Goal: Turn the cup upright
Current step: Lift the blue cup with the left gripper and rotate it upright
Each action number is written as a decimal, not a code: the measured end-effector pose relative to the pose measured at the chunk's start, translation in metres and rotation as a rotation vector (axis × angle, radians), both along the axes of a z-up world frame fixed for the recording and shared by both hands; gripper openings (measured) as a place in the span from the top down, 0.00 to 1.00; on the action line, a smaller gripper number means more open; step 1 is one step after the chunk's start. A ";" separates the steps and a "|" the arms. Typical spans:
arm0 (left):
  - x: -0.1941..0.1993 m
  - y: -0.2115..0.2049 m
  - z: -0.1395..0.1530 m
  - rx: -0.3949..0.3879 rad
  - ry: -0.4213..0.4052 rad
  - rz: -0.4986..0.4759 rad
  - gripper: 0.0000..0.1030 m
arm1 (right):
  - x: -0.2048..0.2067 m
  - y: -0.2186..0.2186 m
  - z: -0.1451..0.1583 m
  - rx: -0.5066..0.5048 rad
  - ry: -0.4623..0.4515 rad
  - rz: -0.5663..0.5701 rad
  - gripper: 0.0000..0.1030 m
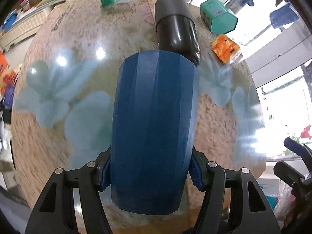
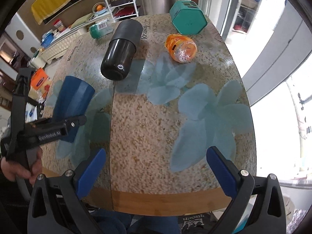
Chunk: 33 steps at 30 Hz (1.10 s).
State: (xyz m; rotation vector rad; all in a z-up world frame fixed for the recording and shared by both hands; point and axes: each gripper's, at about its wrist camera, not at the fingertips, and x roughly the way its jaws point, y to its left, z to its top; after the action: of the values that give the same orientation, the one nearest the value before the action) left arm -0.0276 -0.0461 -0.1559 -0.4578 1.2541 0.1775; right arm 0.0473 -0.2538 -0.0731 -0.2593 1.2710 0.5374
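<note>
A dark blue faceted cup [image 1: 154, 128] is clamped between the blue pads of my left gripper [image 1: 150, 177], which is shut on it near one end. In the right wrist view the cup [image 2: 72, 101] is tilted, held just above the table at the left by the left gripper [image 2: 64, 124]. Whether the cup touches the table I cannot tell. My right gripper [image 2: 156, 169] is open and empty, above the table's near edge. Its blue pads [image 2: 91, 171] stand wide apart.
On the speckled floral tablecloth [image 2: 156, 128] lie a black flask [image 2: 120, 50] on its side, an orange plastic jar [image 2: 181, 47] on its side, a teal hexagonal tin [image 2: 187, 19] and a green-capped bottle [image 2: 99, 29]. The table edge [image 2: 165, 200] is close in front.
</note>
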 end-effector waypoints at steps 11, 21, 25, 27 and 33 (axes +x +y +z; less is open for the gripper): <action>0.011 -0.061 -0.020 0.043 0.049 0.093 0.34 | 0.013 -0.031 -0.015 0.027 0.053 0.120 0.00; 0.034 -0.088 -0.038 0.068 0.137 0.116 0.34 | 0.021 -0.065 -0.020 0.029 0.090 0.137 0.00; 0.041 -0.092 -0.040 0.057 0.151 0.103 0.33 | 0.027 -0.074 -0.018 0.048 0.091 0.119 0.00; 0.043 -0.095 -0.038 0.054 0.160 0.090 0.28 | 0.028 -0.078 -0.019 0.062 0.105 0.118 0.00; 0.052 -0.104 -0.033 0.075 0.172 0.049 0.14 | 0.026 -0.083 -0.021 0.095 0.131 0.118 0.00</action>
State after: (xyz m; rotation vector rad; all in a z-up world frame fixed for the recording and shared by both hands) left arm 0.0240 -0.1503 -0.1886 -0.4147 1.4007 0.3098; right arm 0.0733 -0.3372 -0.0942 -0.2234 1.3580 0.7236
